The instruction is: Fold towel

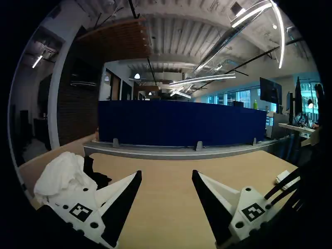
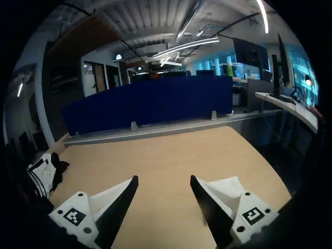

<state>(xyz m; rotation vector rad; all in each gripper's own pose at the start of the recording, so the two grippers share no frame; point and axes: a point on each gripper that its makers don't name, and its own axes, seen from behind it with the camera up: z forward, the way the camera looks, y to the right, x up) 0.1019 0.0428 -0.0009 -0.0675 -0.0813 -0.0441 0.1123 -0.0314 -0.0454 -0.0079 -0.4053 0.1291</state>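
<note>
A pale wood desk [image 1: 166,195] fills the lower half of both views, in an open office with bare ducts and strip lights [image 1: 203,79] overhead. A blue divider [image 1: 178,122] runs across mid-frame on a grey rail [image 1: 166,150] along the desk's far edge. Monitors [image 1: 270,90] stand at upper right and a dark wall at left.

The towel [image 1: 62,174], a crumpled white heap, lies at lower left of the left gripper view, near the desk's left edge, with a dark cloth [image 1: 94,176] touching its right side.

The left gripper [image 1: 166,172] has its jaws wide apart over bare wood, holding nothing. So does the right gripper [image 2: 164,177]. In the right gripper view the desk's right edge slants down toward lower right, and the wood lies open from the fingertips to the rail
</note>
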